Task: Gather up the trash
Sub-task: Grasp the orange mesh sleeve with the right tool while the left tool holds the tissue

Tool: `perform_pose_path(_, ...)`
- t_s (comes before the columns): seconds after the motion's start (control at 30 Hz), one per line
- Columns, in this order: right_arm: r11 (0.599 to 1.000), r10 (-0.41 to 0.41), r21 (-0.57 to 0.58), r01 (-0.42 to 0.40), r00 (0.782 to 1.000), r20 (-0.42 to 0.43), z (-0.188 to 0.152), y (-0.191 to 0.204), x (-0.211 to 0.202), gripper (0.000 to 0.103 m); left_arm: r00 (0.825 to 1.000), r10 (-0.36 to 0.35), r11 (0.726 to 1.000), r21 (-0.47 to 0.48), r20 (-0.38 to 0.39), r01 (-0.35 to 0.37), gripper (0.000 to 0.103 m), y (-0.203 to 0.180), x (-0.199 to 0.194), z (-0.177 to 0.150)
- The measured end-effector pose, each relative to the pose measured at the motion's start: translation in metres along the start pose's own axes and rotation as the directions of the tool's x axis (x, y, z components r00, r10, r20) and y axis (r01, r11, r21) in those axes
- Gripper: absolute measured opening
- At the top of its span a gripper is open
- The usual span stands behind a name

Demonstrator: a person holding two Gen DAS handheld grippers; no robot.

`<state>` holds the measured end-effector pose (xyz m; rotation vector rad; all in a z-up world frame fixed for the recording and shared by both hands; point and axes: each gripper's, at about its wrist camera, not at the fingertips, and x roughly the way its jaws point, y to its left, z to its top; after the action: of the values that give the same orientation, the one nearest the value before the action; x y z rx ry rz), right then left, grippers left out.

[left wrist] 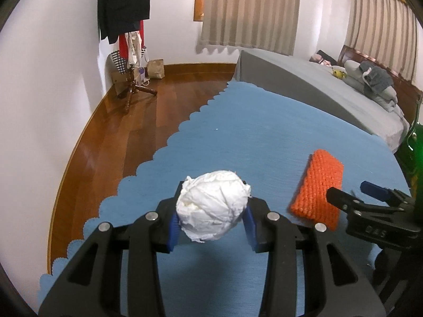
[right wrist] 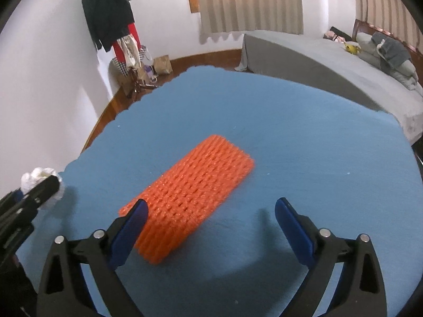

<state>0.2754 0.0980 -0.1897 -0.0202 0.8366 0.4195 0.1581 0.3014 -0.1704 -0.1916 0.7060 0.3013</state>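
Two claws: left claw [left wrist: 211, 218] grips paper ball [left wrist: 212, 206]; right claw [right wrist: 211, 227] gapes wide over orange netting [right wrist: 190, 198].

"DAS" on right gripper [left wrist: 370, 198]

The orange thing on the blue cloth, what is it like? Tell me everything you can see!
The orange thing looks like a foam net sleeve, the stretchy mesh kind, pressed flat into a long rectangle. It is bright orange with rows of little holes. It lies slantwise on the blue cloth. The right gripper is open around its near end, the left finger in front of its corner; whether they touch is unclear.
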Motion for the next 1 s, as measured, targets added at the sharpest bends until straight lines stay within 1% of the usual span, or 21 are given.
perform_pose_path(0.07,1.0,0.0,0.014,0.001,1.0,-0.029,-0.001,0.001,0.009,0.089,1.0,-0.001,1.0,-0.006,-0.003,0.001,0.038,0.002,0.001,0.0)
perform_pose_path(0.13,1.0,-0.004,0.014,0.004,0.999,-0.032,0.001,0.003,0.013,0.087,1.0,-0.002,1.0,-0.013,-0.004,0.002,0.038,0.004,0.002,-0.002)
perform_pose_path(0.2,1.0,0.014,0.009,-0.013,0.999,-0.032,0.002,0.006,0.013,0.075,1.0,-0.004,1.0,-0.019,-0.007,0.003,0.038,0.006,0.003,-0.002)
perform_pose_path(0.23,1.0,0.02,0.005,-0.019,0.999,-0.031,0.003,0.009,0.014,0.067,1.0,-0.004,1.0,-0.02,-0.009,0.004,0.038,0.006,0.004,-0.002)
perform_pose_path(0.27,0.999,0.034,0.004,-0.034,0.999,-0.032,0.004,0.011,0.014,0.062,1.0,-0.005,1.0,-0.021,-0.011,0.004,0.038,0.007,0.005,-0.002)
perform_pose_path(0.33,0.998,0.058,-0.007,-0.059,0.998,-0.034,0.003,0.016,0.014,0.046,1.0,-0.005,1.0,-0.019,-0.015,0.004,0.038,0.005,0.006,-0.003)
perform_pose_path(0.37,0.997,0.074,-0.011,-0.074,0.997,-0.035,0.003,0.018,0.013,0.042,1.0,-0.004,1.0,-0.018,-0.015,0.004,0.038,0.005,0.006,-0.003)
perform_pose_path(0.4,0.995,0.098,-0.011,-0.098,0.994,-0.04,0.003,0.019,0.013,0.034,1.0,-0.005,1.0,-0.018,-0.014,0.005,0.038,0.005,0.006,-0.002)
perform_pose_path(0.43,0.994,0.107,-0.01,-0.108,0.993,-0.042,0.003,0.019,0.011,0.03,1.0,-0.004,1.0,-0.017,-0.012,0.004,0.038,0.005,0.006,-0.002)
perform_pose_path(0.53,0.991,0.135,-0.013,-0.136,0.99,-0.046,0.004,0.017,0.008,0.025,1.0,-0.002,1.0,-0.018,-0.014,0.002,0.038,0.005,0.006,-0.002)
perform_pose_path(0.67,0.988,0.155,-0.012,-0.156,0.987,-0.035,0.002,0.008,-0.006,0.024,1.0,-0.005,1.0,-0.013,-0.009,0.005,0.038,0.005,0.005,-0.001)
perform_pose_path(1.0,0.988,0.152,-0.008,-0.152,0.988,-0.008,-0.004,-0.017,-0.038,0.024,1.0,-0.031,1.0,0.001,0.002,0.031,0.038,-0.01,-0.007,0.002)
